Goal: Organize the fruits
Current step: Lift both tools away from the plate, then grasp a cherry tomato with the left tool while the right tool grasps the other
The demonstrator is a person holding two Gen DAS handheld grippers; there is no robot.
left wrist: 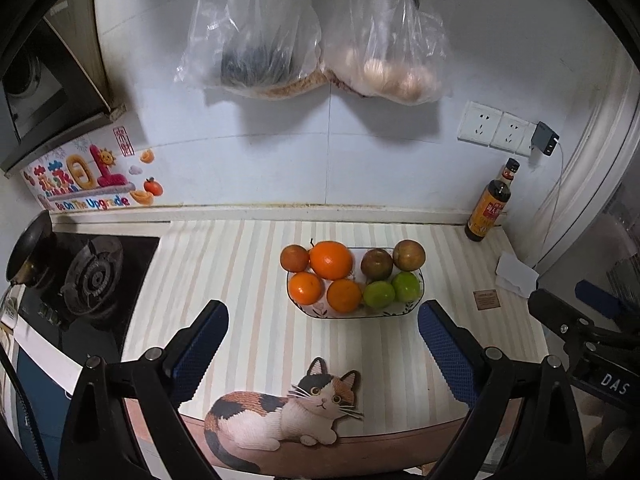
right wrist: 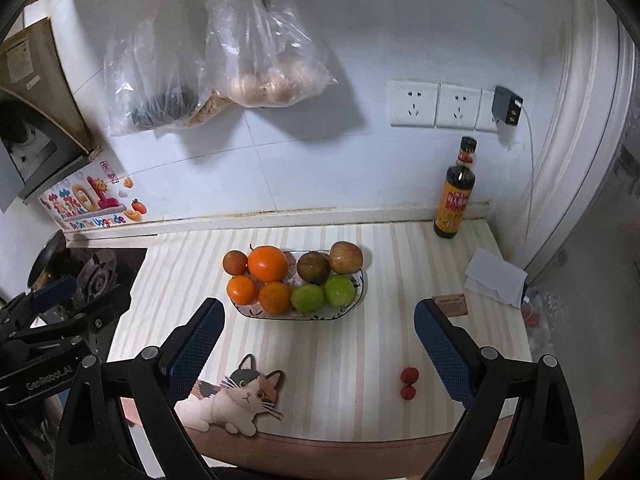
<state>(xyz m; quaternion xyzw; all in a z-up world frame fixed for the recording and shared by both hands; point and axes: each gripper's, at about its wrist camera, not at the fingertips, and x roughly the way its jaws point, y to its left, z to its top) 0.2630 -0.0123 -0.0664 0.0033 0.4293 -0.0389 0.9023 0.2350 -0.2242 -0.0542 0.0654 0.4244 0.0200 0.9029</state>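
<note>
A white bowl (left wrist: 416,305) (right wrist: 360,294) stands mid-counter, filled with oranges (left wrist: 331,259) (right wrist: 267,263), two green fruits (left wrist: 379,294) (right wrist: 307,297) and brownish apples (left wrist: 409,255) (right wrist: 345,257). Two small red fruits (right wrist: 409,375) lie loose on the counter at the front right, seen only in the right wrist view. My left gripper (left wrist: 323,338) is open and empty, held short of the bowl. My right gripper (right wrist: 319,336) is open and empty, short of the bowl, the red fruits just inside its right finger (right wrist: 440,344).
A gas stove (left wrist: 94,276) with a pan (left wrist: 28,246) lies at the left. A sauce bottle (right wrist: 456,196) stands at the back right, with white paper (right wrist: 496,278) and a small card (right wrist: 452,305) nearby. Plastic bags (left wrist: 312,40) hang on the wall. A cat mat (left wrist: 280,408) lies at the front edge.
</note>
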